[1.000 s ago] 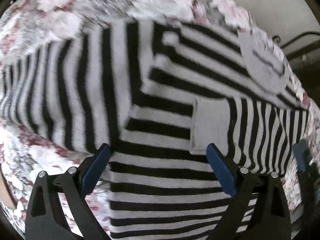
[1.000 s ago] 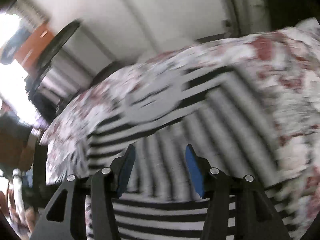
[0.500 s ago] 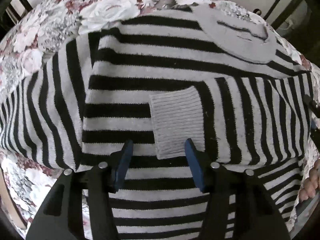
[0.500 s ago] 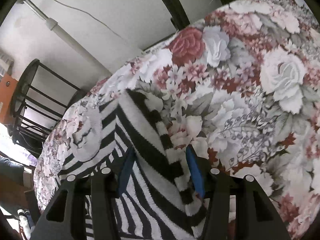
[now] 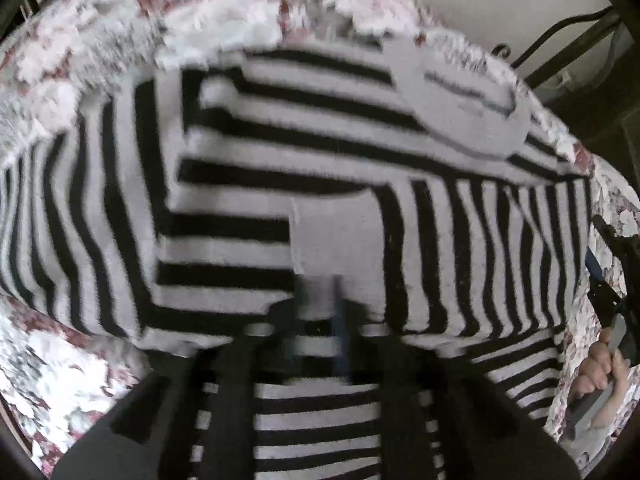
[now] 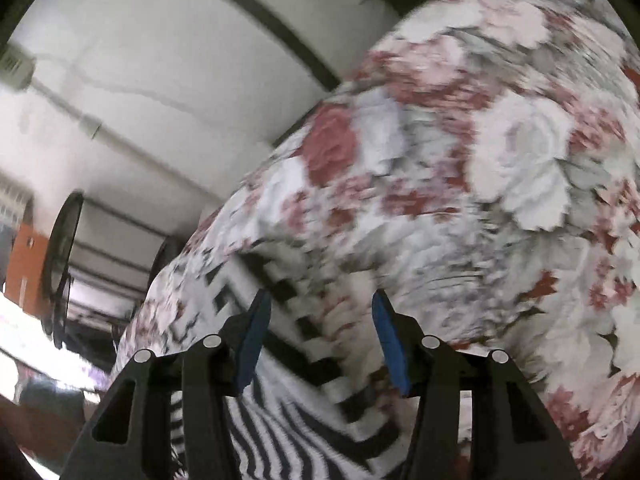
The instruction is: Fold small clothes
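A black-and-white striped sweater (image 5: pixel 240 200) lies flat on a floral cloth (image 5: pixel 80 60). One sleeve is folded across its body, with the grey cuff (image 5: pixel 336 236) in the middle and the grey collar (image 5: pixel 468 108) at the far right. My left gripper (image 5: pixel 320 320) points down just below the cuff, blurred. Its jaws are closing, with the cuff's lower edge between them. My right gripper (image 6: pixel 320 332) stands half open over the sweater's striped edge (image 6: pixel 280 432), and its pads are clear of the knit. In the left wrist view it shows at the right edge (image 5: pixel 604 280), held by a hand (image 5: pixel 600 368).
The floral cloth (image 6: pixel 480 160) covers the whole surface and spreads wide to the right of the sweater. A white wall (image 6: pixel 160 60) and a black round metal frame (image 6: pixel 60 264) stand beyond the far edge. Black metal bars (image 5: pixel 560 40) are behind the collar side.
My left jaws have drawn in from wide apart to a narrow gap at the cuff. My right gripper has swung off the sweater's middle to its edge by the bare floral cloth.
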